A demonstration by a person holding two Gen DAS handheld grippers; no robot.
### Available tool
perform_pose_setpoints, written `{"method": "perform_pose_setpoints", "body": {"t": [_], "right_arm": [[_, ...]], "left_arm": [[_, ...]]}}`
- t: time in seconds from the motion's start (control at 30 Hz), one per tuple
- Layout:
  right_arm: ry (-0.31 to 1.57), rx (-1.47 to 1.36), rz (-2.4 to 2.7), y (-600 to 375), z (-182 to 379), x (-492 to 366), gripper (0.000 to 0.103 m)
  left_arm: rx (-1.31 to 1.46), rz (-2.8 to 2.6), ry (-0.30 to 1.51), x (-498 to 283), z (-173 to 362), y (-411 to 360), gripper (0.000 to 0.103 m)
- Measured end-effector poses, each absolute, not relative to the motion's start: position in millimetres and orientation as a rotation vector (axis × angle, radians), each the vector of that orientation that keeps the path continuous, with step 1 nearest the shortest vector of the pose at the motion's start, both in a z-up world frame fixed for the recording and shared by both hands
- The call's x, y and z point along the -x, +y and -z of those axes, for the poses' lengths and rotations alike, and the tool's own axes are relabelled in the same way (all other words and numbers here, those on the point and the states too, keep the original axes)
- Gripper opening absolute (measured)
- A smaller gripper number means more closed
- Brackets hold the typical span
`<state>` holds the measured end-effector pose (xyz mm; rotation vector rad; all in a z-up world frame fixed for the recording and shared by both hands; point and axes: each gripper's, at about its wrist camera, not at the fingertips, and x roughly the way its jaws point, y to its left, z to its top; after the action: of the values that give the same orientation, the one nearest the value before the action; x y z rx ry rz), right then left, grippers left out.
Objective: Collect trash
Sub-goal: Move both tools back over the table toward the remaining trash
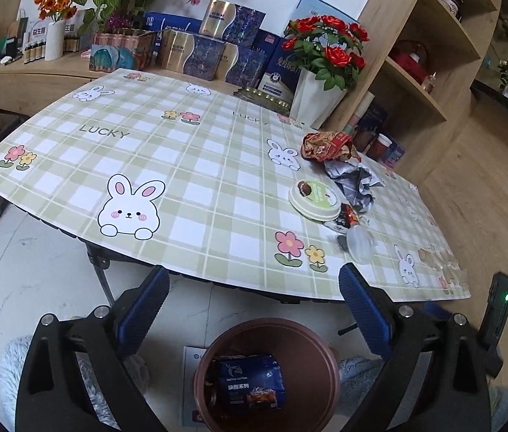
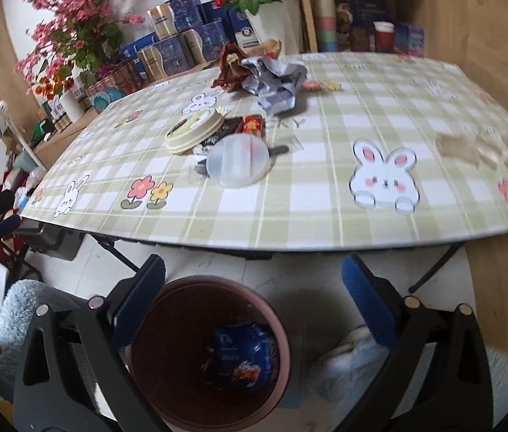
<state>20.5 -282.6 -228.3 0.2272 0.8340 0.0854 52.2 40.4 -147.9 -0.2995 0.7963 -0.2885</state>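
Left wrist view shows the left gripper wide and empty above the bin, which already holds a blue packet. The right gripper is equally wide and empty. Judged next: reach for the trash pile mid-surface, probably the clear lid nearest the near edge.

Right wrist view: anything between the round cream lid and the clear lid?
Yes. Right wrist view: dark and red snack wrappers lie between the cream lid and the clear lid, partly tucked under both.

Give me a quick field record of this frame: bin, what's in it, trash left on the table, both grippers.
bin: brown bin on the floor before the table
bin contents: blue packet
trash on table: round paper lid, clear plastic lid, crumpled paper, red-brown wrapper, small sachets
left gripper: open, empty
right gripper: open, empty
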Motion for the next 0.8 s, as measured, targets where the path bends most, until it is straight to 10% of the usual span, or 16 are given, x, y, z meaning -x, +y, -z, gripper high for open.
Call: {"method": "perform_pose_setpoints", "body": {"t": [0.8], "right_arm": [[0.923,-0.045,-0.154,-256,255,-157,0.074]], "left_arm": [[0.241,0.231,0.853,-96,179,42,0.093]]}}
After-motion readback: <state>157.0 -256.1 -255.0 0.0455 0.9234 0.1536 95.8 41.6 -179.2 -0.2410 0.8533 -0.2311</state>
